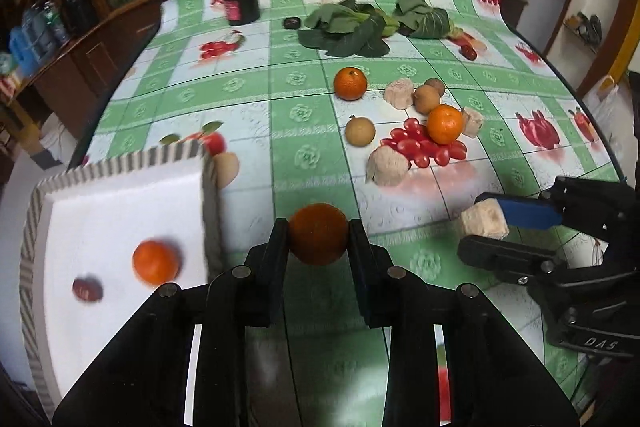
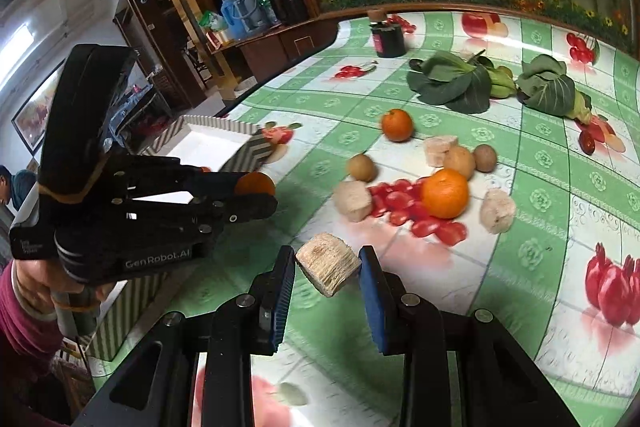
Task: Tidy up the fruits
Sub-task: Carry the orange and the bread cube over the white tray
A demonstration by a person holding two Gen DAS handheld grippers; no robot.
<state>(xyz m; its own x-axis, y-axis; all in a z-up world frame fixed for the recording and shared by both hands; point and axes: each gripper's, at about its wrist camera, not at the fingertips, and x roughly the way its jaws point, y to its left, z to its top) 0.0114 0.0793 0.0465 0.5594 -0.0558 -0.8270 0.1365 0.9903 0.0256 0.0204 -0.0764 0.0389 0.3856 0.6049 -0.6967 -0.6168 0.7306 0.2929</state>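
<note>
My left gripper (image 1: 319, 237) is shut on an orange (image 1: 318, 234), held above the table just right of a white tray with a striped rim (image 1: 120, 163). In the tray lie another orange (image 1: 155, 262) and a dark red fruit (image 1: 87, 289). My right gripper (image 2: 327, 269) is shut on a beige cut chunk (image 2: 328, 262); the same chunk (image 1: 483, 219) shows at the right of the left wrist view. On the table remain two oranges (image 1: 350, 83) (image 1: 445, 124), brown round fruits (image 1: 360, 131), cherry tomatoes (image 1: 420, 147) and more beige chunks (image 1: 386, 165).
Leafy greens (image 1: 348, 27) and a dark jar (image 1: 241, 3) stand at the far side of the table. A small dark red fruit (image 1: 469, 51) lies near the greens. A person's hand in a dark red sleeve (image 2: 24, 311) holds the left gripper. The tray overhangs the table's left edge.
</note>
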